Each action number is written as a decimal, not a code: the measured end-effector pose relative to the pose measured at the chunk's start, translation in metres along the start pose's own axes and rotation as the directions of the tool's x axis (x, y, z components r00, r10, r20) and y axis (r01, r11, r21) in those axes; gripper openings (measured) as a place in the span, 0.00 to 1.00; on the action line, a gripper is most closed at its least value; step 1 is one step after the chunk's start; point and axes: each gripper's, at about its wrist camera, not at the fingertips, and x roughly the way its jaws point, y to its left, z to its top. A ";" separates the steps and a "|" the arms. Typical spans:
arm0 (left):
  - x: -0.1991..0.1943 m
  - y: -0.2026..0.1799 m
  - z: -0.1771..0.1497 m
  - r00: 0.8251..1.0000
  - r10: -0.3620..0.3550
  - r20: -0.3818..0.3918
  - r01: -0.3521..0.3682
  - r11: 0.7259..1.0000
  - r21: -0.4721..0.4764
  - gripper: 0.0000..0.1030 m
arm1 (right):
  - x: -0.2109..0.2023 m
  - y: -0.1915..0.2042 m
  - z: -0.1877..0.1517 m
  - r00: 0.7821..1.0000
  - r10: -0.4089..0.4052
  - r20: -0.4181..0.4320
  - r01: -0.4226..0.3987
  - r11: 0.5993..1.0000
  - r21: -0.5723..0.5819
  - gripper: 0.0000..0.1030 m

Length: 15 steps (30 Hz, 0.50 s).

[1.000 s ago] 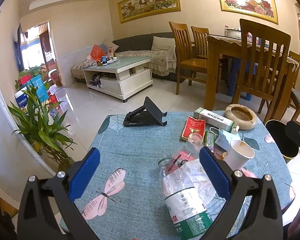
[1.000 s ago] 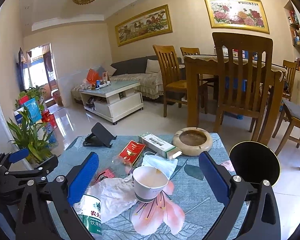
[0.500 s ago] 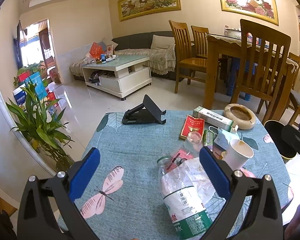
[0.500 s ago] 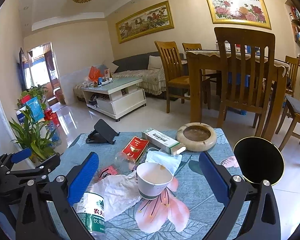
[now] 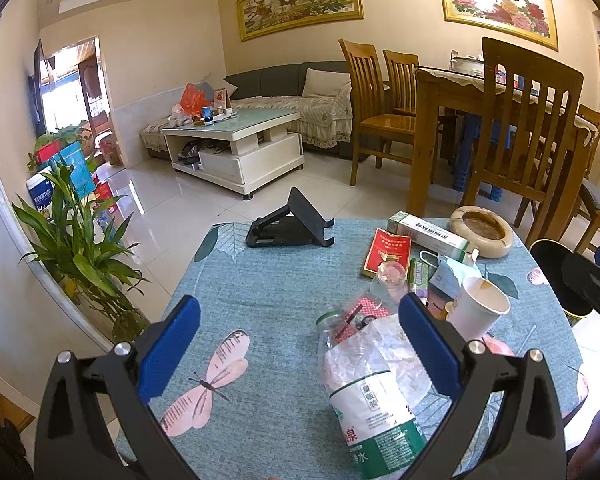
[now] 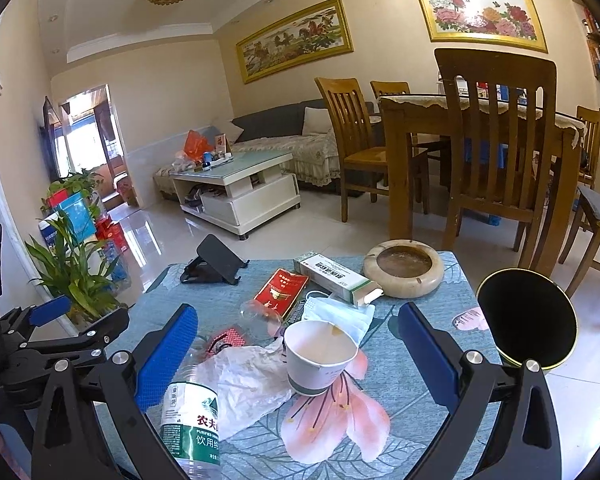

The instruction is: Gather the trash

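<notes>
Trash lies on a blue flowered tablecloth (image 5: 268,292). A clear plastic bottle (image 5: 364,392) with a green label lies on its side under crumpled white plastic (image 6: 248,376). A white paper cup (image 6: 320,356) stands upright beside a face mask (image 6: 336,312). Behind them are a red cigarette pack (image 6: 280,288) and a white and green carton (image 6: 334,276). My left gripper (image 5: 296,344) is open above the table, the bottle near its right finger. My right gripper (image 6: 300,364) is open, with the cup between its fingers but untouched.
A black bin (image 6: 526,320) stands at the table's right edge. A stone ashtray (image 6: 404,266) and a black phone stand (image 6: 214,260) sit at the far side. A potted plant (image 5: 80,252) is left of the table. Wooden chairs (image 6: 496,144) lie beyond.
Both grippers have drifted slightly; the table items sit a little higher and nearer in the right wrist view. Nothing has been grasped or moved.
</notes>
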 end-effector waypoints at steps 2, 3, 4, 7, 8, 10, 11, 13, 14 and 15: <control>0.000 0.001 0.000 1.000 -0.001 0.000 0.001 1.000 0.000 0.97 | 0.000 0.000 0.000 1.000 0.000 -0.001 0.000 1.000 0.001 0.97; 0.000 0.001 0.000 1.000 0.000 -0.001 0.000 1.000 0.000 0.97 | 0.000 0.000 0.000 1.000 0.000 -0.001 0.000 1.000 0.002 0.97; 0.000 0.001 0.000 1.000 0.000 0.000 0.000 1.000 0.000 0.97 | 0.000 0.000 0.000 1.000 0.001 -0.001 -0.001 1.000 0.002 0.97; 0.001 0.002 -0.001 1.000 -0.002 -0.001 0.002 1.000 -0.001 0.97 | 0.000 0.000 0.000 1.000 0.001 -0.003 -0.001 1.000 0.003 0.97; 0.001 0.002 -0.001 1.000 -0.001 -0.001 0.001 1.000 0.000 0.97 | 0.000 0.000 0.000 1.000 0.002 -0.002 -0.002 1.000 0.003 0.97; 0.001 0.002 -0.002 1.000 -0.001 -0.002 0.001 1.000 0.001 0.97 | 0.000 0.000 0.000 1.000 0.001 -0.002 -0.001 1.000 0.003 0.97; 0.001 0.002 -0.002 1.000 -0.003 -0.002 0.003 1.000 0.000 0.97 | 0.000 0.000 0.000 1.000 0.001 -0.002 -0.001 1.000 0.003 0.97; 0.001 0.002 -0.001 1.000 -0.001 -0.002 0.001 1.000 0.000 0.97 | 0.001 0.000 -0.001 1.000 0.003 -0.004 -0.003 1.000 0.005 0.97; 0.001 0.003 -0.002 1.000 -0.001 -0.002 0.001 1.000 0.000 0.97 | 0.000 0.000 -0.001 1.000 0.004 -0.004 -0.004 1.000 0.005 0.97; 0.001 0.002 -0.001 1.000 -0.002 -0.003 0.002 1.000 0.000 0.97 | 0.000 0.000 -0.001 1.000 0.004 -0.005 -0.004 1.000 0.005 0.97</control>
